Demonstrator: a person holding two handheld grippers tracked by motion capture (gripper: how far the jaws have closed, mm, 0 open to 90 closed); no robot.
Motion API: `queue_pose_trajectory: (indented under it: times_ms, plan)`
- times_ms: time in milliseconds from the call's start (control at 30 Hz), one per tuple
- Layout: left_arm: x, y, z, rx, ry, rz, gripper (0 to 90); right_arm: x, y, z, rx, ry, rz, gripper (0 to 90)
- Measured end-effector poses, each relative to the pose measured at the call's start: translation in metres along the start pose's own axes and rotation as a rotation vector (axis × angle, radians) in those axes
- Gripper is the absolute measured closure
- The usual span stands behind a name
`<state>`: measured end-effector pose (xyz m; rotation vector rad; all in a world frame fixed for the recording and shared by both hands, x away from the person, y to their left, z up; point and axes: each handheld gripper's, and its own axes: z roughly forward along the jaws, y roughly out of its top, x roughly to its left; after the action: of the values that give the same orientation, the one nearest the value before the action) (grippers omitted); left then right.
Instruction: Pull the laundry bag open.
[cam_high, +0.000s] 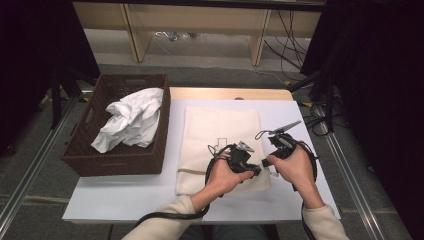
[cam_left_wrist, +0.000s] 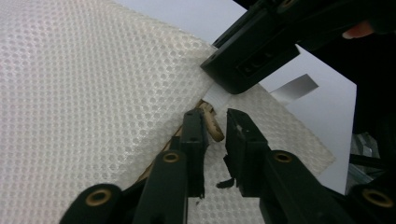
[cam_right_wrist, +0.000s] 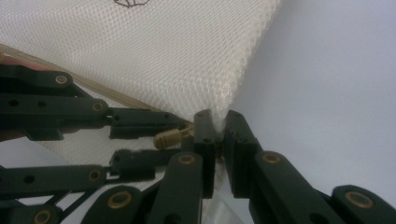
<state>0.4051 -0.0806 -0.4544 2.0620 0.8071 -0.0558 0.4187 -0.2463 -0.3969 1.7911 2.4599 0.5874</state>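
Note:
A cream mesh bag (cam_high: 220, 135) lies flat on the white board, its zipper along the near edge. My left gripper (cam_high: 257, 170) reaches to the bag's near right corner, and its jaws stand narrow around the tan zipper pull (cam_left_wrist: 214, 128), which fills the gap between the pads. My right gripper (cam_high: 267, 162) meets it from the right and is shut on the bag's corner fabric (cam_right_wrist: 219, 109). In the right gripper view the left gripper (cam_right_wrist: 175, 140) comes in from the left with the pull (cam_right_wrist: 168, 138) at its tips.
A dark woven basket (cam_high: 85, 150) holding crumpled white cloth (cam_high: 132, 122) stands at the left of the board (cam_high: 125, 195). Bare board shows to the right of the bag and along the near edge. Metal rails flank the table.

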Motion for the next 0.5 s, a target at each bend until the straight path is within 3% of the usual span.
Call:
queue_pose_trajectory:
  times_ms: [100, 300, 367, 400, 500]
  plan:
    - [-0.0002, -0.0004, 0.0006, -0.006, 0.006, -0.017, 83.9, -0.0010, 0.0000, 0.0005, -0.012, 0.004, -0.021, 85.4]
    - [0.0010, -0.0001, -0.0027, 0.002, 0.008, -0.003, 86.7, -0.0021, -0.0003, 0.0010, -0.007, 0.011, -0.029, 85.4]
    - [-0.0003, -0.0005, -0.0037, -0.003, 0.010, -0.016, 86.8, 0.0021, -0.0003, -0.0010, 0.030, 0.012, 0.039, 85.4]
    - [-0.0013, -0.0006, -0.0039, -0.007, 0.008, -0.031, 86.8, -0.0009, -0.0001, 0.0013, 0.010, 0.008, 0.005, 85.4]
    - [-0.0023, -0.0012, -0.0055, -0.015, 0.007, -0.044, 86.8, 0.0011, -0.0004, 0.0005, 0.026, 0.013, 0.037, 85.4]
